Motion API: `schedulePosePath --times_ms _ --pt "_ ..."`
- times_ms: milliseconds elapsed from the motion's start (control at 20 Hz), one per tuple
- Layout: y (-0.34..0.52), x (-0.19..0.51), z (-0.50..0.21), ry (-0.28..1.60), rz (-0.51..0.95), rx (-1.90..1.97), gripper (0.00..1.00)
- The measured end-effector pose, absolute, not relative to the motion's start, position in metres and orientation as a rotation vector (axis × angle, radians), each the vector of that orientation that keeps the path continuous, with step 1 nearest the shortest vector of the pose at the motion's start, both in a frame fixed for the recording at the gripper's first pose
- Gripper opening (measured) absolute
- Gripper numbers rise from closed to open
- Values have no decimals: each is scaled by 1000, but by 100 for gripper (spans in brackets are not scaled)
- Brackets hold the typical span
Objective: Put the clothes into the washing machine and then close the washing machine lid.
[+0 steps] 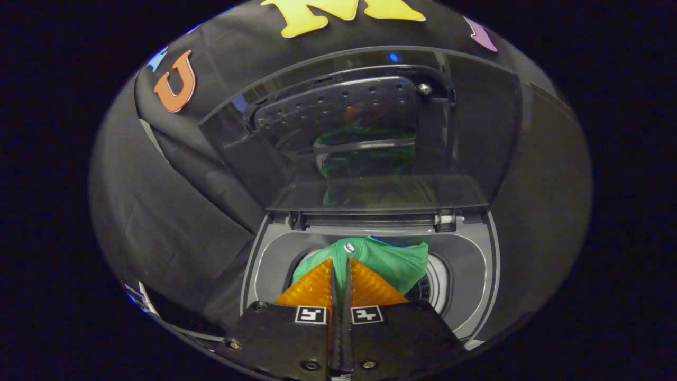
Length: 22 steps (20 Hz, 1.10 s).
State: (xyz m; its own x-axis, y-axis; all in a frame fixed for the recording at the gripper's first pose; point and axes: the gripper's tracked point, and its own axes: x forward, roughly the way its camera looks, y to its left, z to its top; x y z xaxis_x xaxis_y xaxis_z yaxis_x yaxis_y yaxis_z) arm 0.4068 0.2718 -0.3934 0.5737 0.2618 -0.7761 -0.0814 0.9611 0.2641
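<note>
Now the gripper [341, 264] is hanging over the washing machine [476, 275], its fingers [317, 288] pressed nearly together and pinching a fold of the green garment [394, 262]. That garment is lying in the drum opening [436, 286], spreading toward 1 o'clock from the fingertips. At 12 o'clock the lid [370, 132] is standing raised, its glass reflecting green. A small tag [349, 247] is showing on the cloth, too small to read.

No readable text or numbers, square black-and-white marker tags [310, 315] on the hand-held gripper [341, 264], its fingers pinched on green cloth [391, 262]
</note>
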Motion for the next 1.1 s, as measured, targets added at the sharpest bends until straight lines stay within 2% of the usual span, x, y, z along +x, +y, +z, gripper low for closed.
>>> schedulePosePath --times_ms 300,400,550,800,1100 --pt "269 404 -398 976 182 197 4" --pt "270 403 -400 986 192 211 13" --pt "267 409 -390 982 192 192 100" --pt "270 408 -377 953 191 211 99" --pt "284 414 -302 834 233 234 99"
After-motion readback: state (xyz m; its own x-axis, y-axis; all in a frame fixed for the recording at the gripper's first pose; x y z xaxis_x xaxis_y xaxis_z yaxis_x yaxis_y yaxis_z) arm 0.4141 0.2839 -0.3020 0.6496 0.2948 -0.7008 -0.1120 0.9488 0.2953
